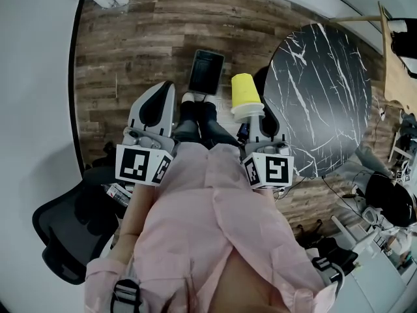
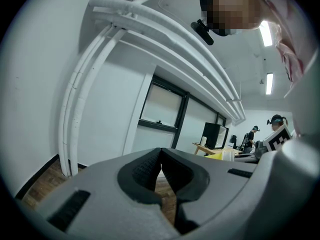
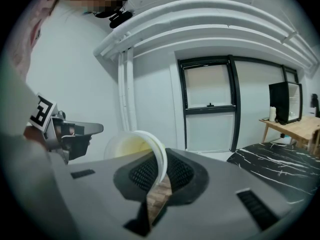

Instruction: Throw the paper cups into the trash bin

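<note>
1. The right gripper is clamped on the rim of a yellow paper cup — the cup is held in the air above the wooden floor.
2. The left gripper has its jaws pressed together with nothing between them.
3. The dark rectangular container ahead is probably the trash bin — the cup hangs beside it and has not been dropped in, so carrying it over and releasing it remain.

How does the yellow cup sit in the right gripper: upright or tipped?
Tipped on its side. The right gripper pinches the cup by its white rim; the mouth faces back toward the gripper, the base points away.
</note>
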Tool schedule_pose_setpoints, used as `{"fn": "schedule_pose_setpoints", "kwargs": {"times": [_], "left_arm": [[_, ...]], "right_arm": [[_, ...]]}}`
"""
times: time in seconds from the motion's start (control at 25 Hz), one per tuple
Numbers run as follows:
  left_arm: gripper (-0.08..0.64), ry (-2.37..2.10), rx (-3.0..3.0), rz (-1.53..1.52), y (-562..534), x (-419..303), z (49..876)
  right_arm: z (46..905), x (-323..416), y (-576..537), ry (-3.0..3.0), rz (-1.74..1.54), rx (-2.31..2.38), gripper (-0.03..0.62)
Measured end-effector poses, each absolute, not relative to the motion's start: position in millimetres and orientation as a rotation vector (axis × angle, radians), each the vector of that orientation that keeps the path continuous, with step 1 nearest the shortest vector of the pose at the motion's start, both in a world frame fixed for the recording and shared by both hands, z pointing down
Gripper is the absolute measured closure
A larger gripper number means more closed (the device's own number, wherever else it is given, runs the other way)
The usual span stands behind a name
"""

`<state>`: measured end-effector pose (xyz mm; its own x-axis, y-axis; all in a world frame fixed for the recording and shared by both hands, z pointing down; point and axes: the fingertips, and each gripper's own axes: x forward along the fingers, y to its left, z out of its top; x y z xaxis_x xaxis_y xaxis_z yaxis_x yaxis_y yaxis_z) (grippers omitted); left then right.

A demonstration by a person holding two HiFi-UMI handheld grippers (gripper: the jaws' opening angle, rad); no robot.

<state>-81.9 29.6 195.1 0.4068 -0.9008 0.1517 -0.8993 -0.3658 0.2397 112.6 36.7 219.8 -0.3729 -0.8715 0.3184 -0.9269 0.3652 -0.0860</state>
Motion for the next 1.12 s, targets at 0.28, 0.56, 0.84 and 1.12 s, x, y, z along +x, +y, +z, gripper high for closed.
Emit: {"fn": "schedule_pose_setpoints", "kwargs": {"times": [0.28,0.56,0.84,1.12], "left_arm": [[0.545,-1.604,2.378,-0.014,19.2,-79.0,193.1],[0.545,-1.579,2.381,0.006,11.8,-79.1,196.3],[0.545,-1.535,2.375,0.025,3.2,-73.7,207.4],[0.545,-1.555,2.349,0.027,-1.8,-82.2,211.9]], "right_arm": [[220.4,116.9,23.1,-2.435,0.388,1.594,0.549],[218.8,108.2,14.1,-2.454,0.401,1.574,0.549],[228.1,109.3,5.4,-2.432,0.389,1.559,0.549],[245.9,99.7,-22.9,-2.442,0.289,1.46,0.549]]}}
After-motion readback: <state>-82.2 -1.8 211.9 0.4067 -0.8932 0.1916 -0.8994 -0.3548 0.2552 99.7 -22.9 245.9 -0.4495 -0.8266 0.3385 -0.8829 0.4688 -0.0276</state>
